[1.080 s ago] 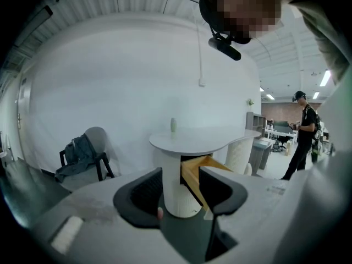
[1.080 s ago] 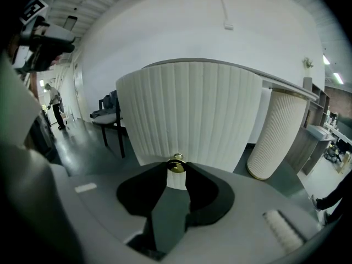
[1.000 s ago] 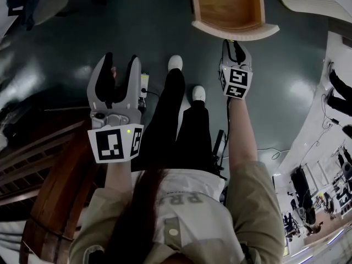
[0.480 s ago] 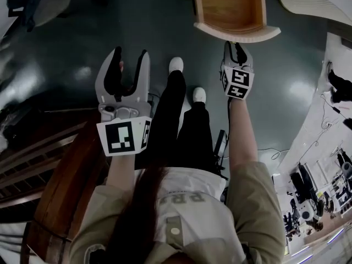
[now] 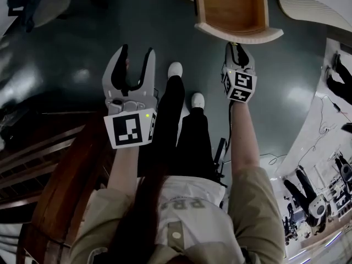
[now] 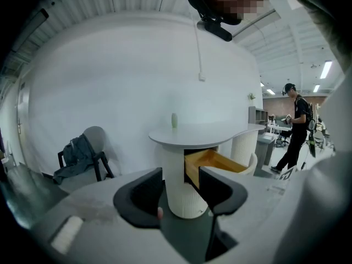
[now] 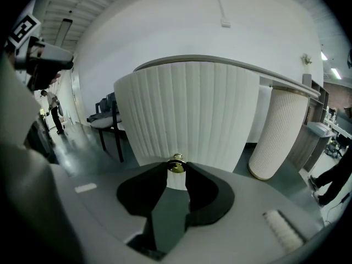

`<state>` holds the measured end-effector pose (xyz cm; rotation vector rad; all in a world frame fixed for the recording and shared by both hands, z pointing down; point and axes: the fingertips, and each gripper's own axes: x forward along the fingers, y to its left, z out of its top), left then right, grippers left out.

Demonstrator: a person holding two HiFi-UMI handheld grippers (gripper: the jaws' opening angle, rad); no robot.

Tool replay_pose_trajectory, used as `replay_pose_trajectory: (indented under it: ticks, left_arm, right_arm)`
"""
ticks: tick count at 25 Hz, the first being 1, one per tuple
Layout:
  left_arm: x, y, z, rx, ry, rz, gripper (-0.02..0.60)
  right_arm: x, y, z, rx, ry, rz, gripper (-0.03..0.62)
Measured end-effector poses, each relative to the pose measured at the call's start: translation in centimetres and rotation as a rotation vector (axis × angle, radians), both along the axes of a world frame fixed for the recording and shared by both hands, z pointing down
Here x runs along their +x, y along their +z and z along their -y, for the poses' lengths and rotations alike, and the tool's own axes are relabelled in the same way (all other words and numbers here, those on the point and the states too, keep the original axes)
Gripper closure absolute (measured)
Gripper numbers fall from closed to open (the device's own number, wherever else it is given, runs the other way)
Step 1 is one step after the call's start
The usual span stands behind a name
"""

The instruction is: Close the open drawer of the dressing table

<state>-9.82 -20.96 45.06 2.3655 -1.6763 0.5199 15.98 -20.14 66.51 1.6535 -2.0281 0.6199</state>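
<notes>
The dressing table's drawer [image 5: 231, 7] stands pulled out at the top of the head view, with a wooden inside and a curved white ribbed front [image 5: 242, 33]. My right gripper [image 5: 237, 49] sits against that front, shut on the small brass knob [image 7: 176, 164], which shows between its dark pads with the ribbed front [image 7: 192, 114] right behind. My left gripper [image 5: 136, 51] hangs in the air left of the person's legs, jaws open and empty. From the left gripper [image 6: 181, 176] I see the round white table [image 6: 198, 133] and the open drawer [image 6: 217, 163] farther off.
Dark wooden furniture [image 5: 60, 180] fills the lower left of the head view. The person's legs and white shoes [image 5: 175, 69] stand between the grippers. A chair with clothes [image 6: 82, 153] stands left of the table, a ribbed column [image 7: 278, 131] to its right, and a person [image 6: 294, 126] behind.
My left gripper has shifted to the right in the head view, closer to the legs, still open. The right gripper has stayed on the knob at the drawer front.
</notes>
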Motion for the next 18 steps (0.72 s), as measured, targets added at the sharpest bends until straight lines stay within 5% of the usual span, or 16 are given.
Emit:
replay_pose_trajectory:
  ticks: [18]
  left_arm:
    - [1.7, 3.1, 0.6, 0.008, -0.027, 0.019, 0.363]
  right_arm:
    - [-0.1, -0.4, 3.8, 0.041, 0.024, 0.057, 0.487]
